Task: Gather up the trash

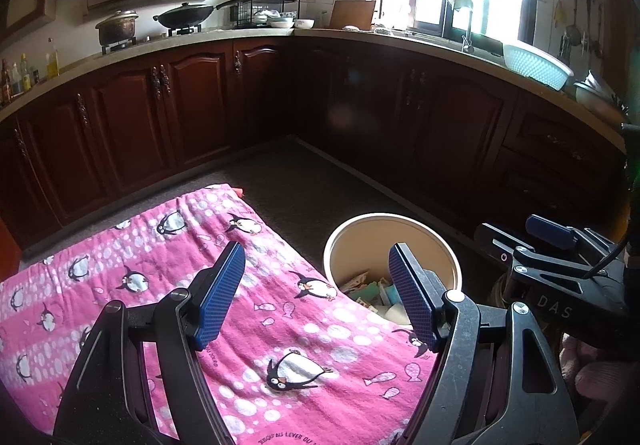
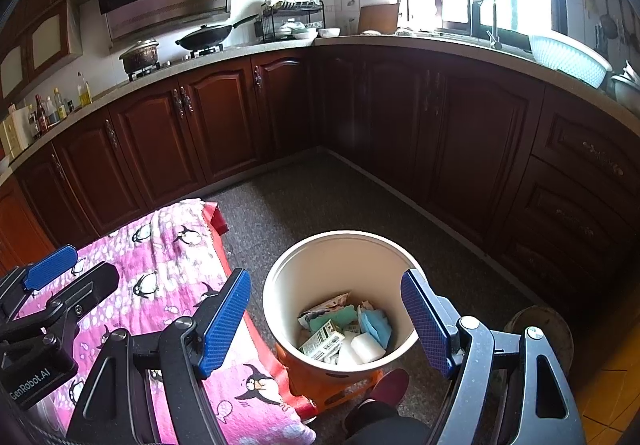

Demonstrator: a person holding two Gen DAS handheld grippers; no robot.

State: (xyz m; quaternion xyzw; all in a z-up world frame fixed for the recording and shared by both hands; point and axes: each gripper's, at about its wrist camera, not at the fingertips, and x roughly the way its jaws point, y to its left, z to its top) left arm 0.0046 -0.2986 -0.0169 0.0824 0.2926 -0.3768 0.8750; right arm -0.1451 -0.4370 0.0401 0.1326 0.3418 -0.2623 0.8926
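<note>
A cream round bin (image 2: 320, 265) stands on the floor beside a table under a pink penguin cloth (image 2: 160, 285). Inside lies trash (image 2: 344, 333): paper scraps, a printed box, blue and white pieces. The bin also shows in the left wrist view (image 1: 360, 241) with the trash (image 1: 372, 289). My right gripper (image 2: 326, 321) is open and empty, above the bin's mouth. My left gripper (image 1: 318, 297) is open and empty over the pink cloth (image 1: 160, 265), near the bin's edge. The left gripper also shows at the left of the right wrist view (image 2: 52, 269), and the right gripper in the left wrist view (image 1: 548, 233).
Dark wooden kitchen cabinets (image 2: 200, 125) run along the back and right, under a counter with a wok (image 2: 208, 35), pot, bottles and dish rack. A white basket (image 2: 568, 57) sits by the sink. An orange stool (image 2: 332, 389) is under the bin. A person's shoe (image 2: 388, 385) is by it.
</note>
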